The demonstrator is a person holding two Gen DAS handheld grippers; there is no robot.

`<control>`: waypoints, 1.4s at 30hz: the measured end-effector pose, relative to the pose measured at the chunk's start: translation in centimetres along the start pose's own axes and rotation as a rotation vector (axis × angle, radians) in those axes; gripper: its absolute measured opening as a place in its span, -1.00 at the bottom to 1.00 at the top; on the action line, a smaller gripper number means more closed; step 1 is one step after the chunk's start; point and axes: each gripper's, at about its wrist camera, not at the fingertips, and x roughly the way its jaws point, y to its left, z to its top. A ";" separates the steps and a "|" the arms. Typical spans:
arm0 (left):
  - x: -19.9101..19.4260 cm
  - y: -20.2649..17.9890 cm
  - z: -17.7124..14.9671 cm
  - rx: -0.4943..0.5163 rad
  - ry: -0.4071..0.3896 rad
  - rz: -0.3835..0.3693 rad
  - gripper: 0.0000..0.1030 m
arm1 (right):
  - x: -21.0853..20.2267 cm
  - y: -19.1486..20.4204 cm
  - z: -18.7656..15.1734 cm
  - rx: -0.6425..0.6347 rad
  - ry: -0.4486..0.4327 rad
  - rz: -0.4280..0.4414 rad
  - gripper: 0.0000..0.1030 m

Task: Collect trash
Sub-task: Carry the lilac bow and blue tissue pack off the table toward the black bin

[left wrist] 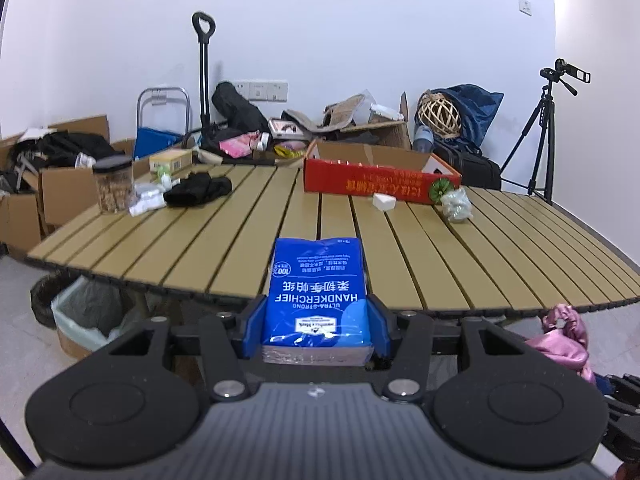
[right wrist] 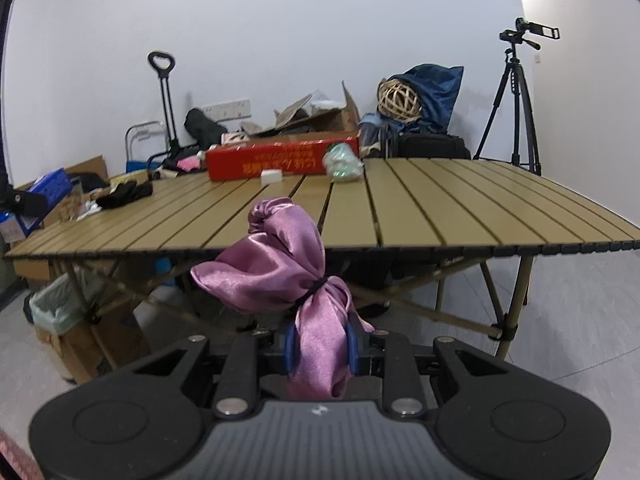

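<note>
Left wrist view: a big slatted tan surface point(left wrist: 248, 216) is seen ahead, with a white wall behind it. At the far side of the surface a long red box point(left wrist: 376, 184) is set. A lined trash bin point(left wrist: 86, 312) is seen on the floor under the left end of the surface. On the left part of the surface a clear jar point(left wrist: 113, 185) with a dark lid is stood up, and a black cloth point(left wrist: 198, 189) is laid near it. A blue pack of paper tissues point(left wrist: 318, 300) is gripped by the left tool point(left wrist: 318, 330); its blue pads are pressed on both sides of the pack, which is held over the near edge of the surface. A crumpled pale green wrapper point(left wrist: 456, 203) is seen just beside the red box, and a small white block point(left wrist: 385, 201) is laid near it.

In the right wrist view, a shiny pink cloth point(right wrist: 288, 264), tied in the middle with a black band, is pinched tight by the right tool point(right wrist: 320, 346). The cloth is held in the air in front of the surface edge, not touching it.
</note>
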 end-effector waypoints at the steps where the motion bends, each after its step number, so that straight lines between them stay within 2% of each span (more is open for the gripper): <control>1: -0.2 0.1 -0.4 0.001 0.003 -0.002 0.02 | -0.2 0.2 -0.3 -0.004 0.006 0.003 -0.55; 15: -2.7 1.1 -5.6 0.003 0.048 -0.019 0.02 | -2.4 2.5 -4.4 -0.053 0.107 0.039 -0.55; 27: -3.3 2.5 -11.2 0.029 0.159 -0.026 0.02 | -3.0 3.9 -7.9 -0.072 0.239 0.074 -0.54; 33: -3.7 2.5 -13.4 0.067 0.184 -0.020 0.02 | -2.8 4.6 -9.4 -0.074 0.319 0.089 -0.54; 42: -2.4 2.7 -16.1 0.069 0.278 -0.032 0.01 | -1.7 4.4 -11.0 -0.059 0.413 0.080 -0.54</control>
